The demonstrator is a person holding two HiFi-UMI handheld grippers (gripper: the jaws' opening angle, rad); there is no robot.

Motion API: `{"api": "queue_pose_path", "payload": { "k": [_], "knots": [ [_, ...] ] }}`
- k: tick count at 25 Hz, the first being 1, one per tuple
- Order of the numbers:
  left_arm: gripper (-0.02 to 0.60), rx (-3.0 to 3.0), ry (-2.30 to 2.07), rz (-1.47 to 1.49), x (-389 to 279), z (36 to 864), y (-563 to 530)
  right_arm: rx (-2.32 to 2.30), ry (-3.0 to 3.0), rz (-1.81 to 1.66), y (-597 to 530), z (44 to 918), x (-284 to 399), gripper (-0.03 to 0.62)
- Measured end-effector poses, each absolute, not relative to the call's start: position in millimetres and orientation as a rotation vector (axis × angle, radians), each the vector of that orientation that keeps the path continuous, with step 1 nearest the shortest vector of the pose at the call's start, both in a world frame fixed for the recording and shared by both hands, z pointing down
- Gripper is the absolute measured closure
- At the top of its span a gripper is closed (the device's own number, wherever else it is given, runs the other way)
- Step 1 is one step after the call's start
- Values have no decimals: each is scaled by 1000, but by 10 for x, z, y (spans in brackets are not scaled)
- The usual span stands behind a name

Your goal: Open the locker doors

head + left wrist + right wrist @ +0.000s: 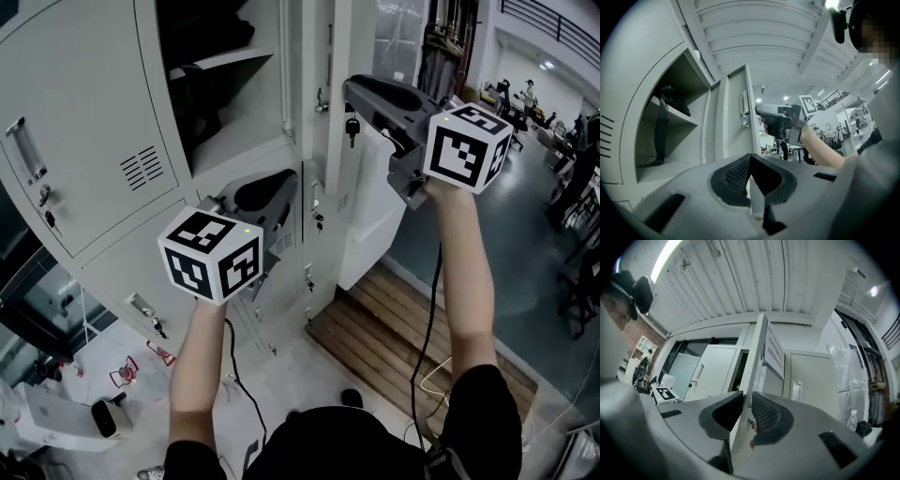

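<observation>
Grey metal lockers fill the head view. My right gripper (352,86) (746,401) is up high, shut on the edge of a narrow upper locker door (323,52) (758,352); a key (352,127) hangs from that door's lock. My left gripper (286,192) (750,161) is lower and further left. Its pads meet over the thin edge of a lower locker door (317,246) (757,206). The left gripper view also shows the upper door (736,112), its handle (744,107) and the right gripper (774,119) on it.
A wide locker door (84,122) stands swung open at the left. Beside it is an open compartment (225,103) with a dark bag (202,42) (665,122) on its shelf. A wooden pallet (412,328) lies on the floor at the right, and small items (112,412) at the lower left.
</observation>
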State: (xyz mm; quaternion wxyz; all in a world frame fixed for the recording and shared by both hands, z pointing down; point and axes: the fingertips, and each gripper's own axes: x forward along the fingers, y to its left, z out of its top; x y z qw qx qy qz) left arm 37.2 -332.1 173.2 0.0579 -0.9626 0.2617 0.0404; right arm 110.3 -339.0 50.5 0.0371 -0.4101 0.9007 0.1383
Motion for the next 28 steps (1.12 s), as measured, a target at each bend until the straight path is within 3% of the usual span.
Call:
{"api": "queue_pose_path", "payload": {
  "k": [28],
  "knots": [
    [563, -2853, 938, 82, 1490, 1703, -3551, -1134, 2787, 383, -3791, 489, 2358, 537]
  ]
}}
